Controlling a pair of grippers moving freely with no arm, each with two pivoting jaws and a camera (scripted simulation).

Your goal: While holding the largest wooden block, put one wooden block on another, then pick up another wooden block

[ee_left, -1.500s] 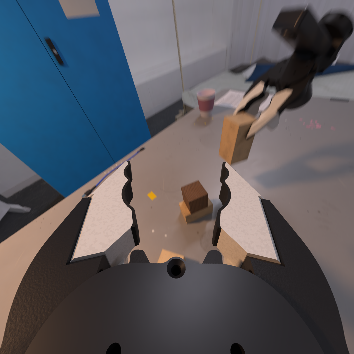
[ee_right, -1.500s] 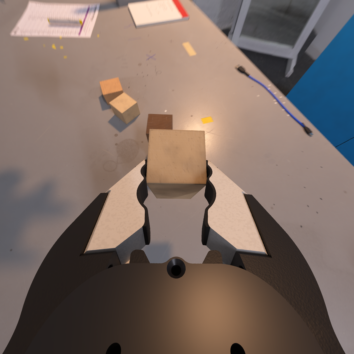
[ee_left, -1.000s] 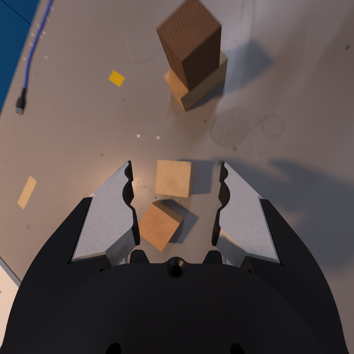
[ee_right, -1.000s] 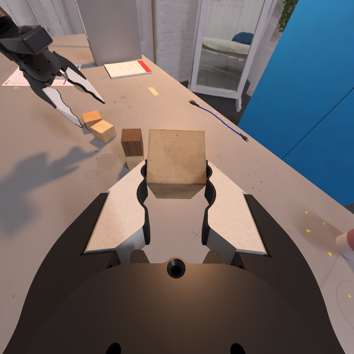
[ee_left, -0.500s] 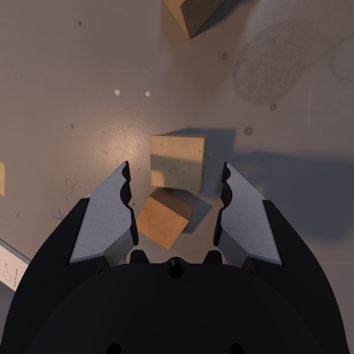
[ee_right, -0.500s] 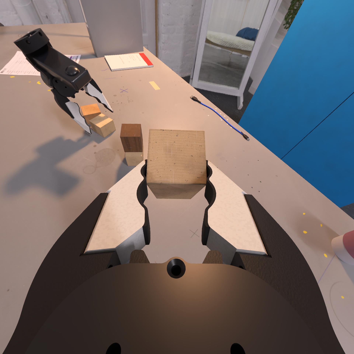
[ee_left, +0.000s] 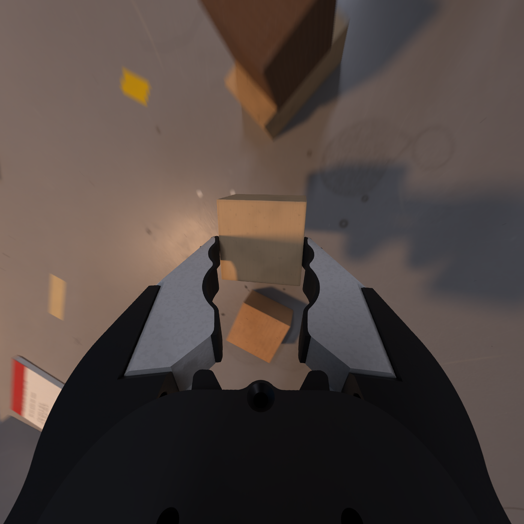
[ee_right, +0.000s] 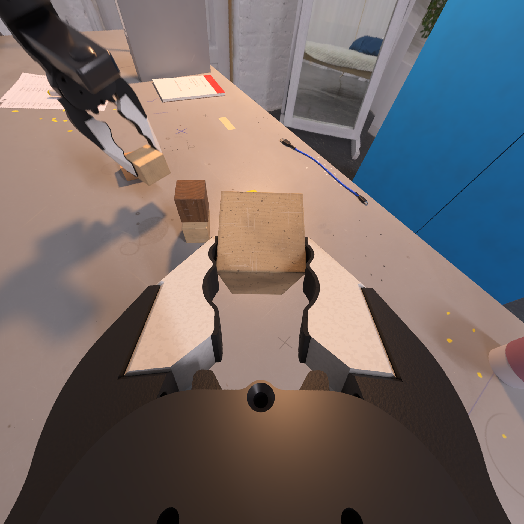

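My right gripper is shut on the largest pale wooden block and holds it above the table. My left gripper is shut on a light wooden cube and holds it lifted off the table; it also shows in the right wrist view with the cube. An orange-brown cube lies on the table below it. A dark brown block stands on a small pale block; the stack also shows in the left wrist view.
A notebook with a red edge, a printed sheet, a blue cable and a grey box lie on the table. A pink cup stands at the right edge. A blue panel stands beyond the table's edge.
My left gripper has shut on the light cube and lifted it off the table, away from the orange-brown cube. My right gripper keeps holding the large block, almost still.
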